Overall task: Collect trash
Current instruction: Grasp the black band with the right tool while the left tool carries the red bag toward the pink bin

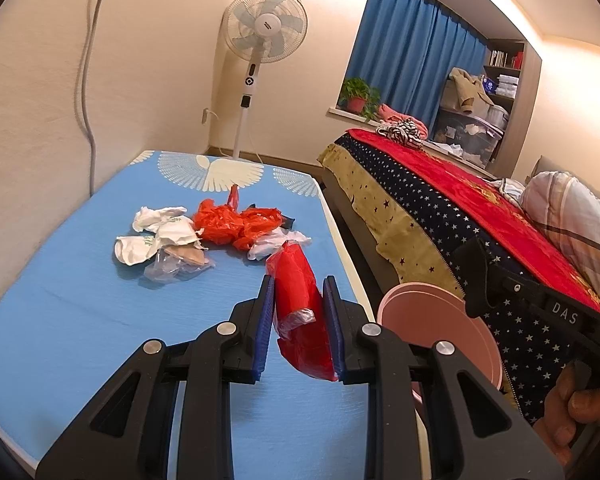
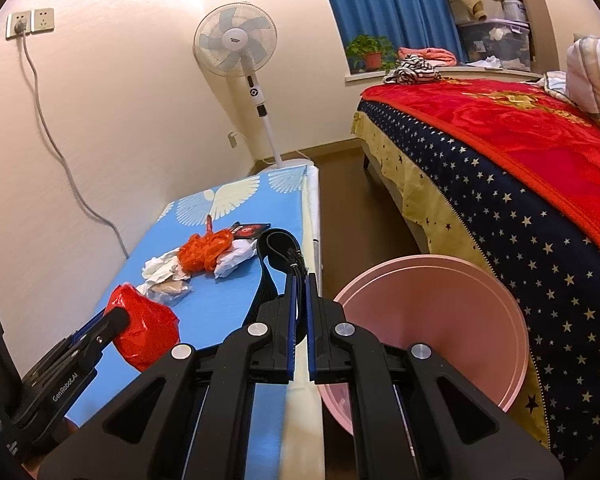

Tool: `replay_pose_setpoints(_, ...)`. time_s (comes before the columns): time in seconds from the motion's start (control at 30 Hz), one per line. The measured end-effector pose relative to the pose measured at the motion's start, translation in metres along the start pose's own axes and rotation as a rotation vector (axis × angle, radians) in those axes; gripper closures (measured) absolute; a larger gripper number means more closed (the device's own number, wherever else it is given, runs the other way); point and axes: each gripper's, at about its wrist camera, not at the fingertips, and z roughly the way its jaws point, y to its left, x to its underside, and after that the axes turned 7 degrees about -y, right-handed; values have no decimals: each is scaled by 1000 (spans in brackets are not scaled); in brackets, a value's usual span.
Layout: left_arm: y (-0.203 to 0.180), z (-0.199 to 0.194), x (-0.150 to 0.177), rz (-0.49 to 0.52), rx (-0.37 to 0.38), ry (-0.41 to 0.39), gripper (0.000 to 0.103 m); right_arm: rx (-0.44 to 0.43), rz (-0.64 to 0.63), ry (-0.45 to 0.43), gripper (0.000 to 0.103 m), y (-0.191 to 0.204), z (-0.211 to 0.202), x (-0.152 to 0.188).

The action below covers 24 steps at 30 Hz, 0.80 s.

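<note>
1. A red plastic bag (image 1: 304,320), crumpled, with a bit of clear film on it, sits between the two blue pads of the left claw (image 1: 300,320); the pads press it from both sides, so the left claw is closed on it. The bag is above the near right part of the table (image 1: 80,320), which has a blue cover with a white bird pattern.
2. The rest of the trash lies further back on the table in one loose heap: an orange plastic bag (image 1: 236,224), white crumpled papers (image 1: 156,232), a clear wrapper (image 1: 176,264) and one more white paper (image 1: 276,242) just beside the orange one.
3. The right claw (image 2: 300,320) is almost fully closed, with only a narrow gap between its pads; a thin black strap (image 2: 278,252) hangs just in front of the tips, and I cannot tell if the pads grip it.
4. A pink bin (image 2: 440,320) stands at the right of the table, next to the bed (image 2: 520,184), with its open mouth near both claws.
5. A standing fan (image 1: 266,28) is behind the table near the wall.
</note>
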Motion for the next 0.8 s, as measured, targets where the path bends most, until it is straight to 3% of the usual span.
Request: replay_pose_setpoints(0.8, -18, 27, 8, 47, 43, 20, 79, 81, 55, -11, 99, -29, 15, -5)
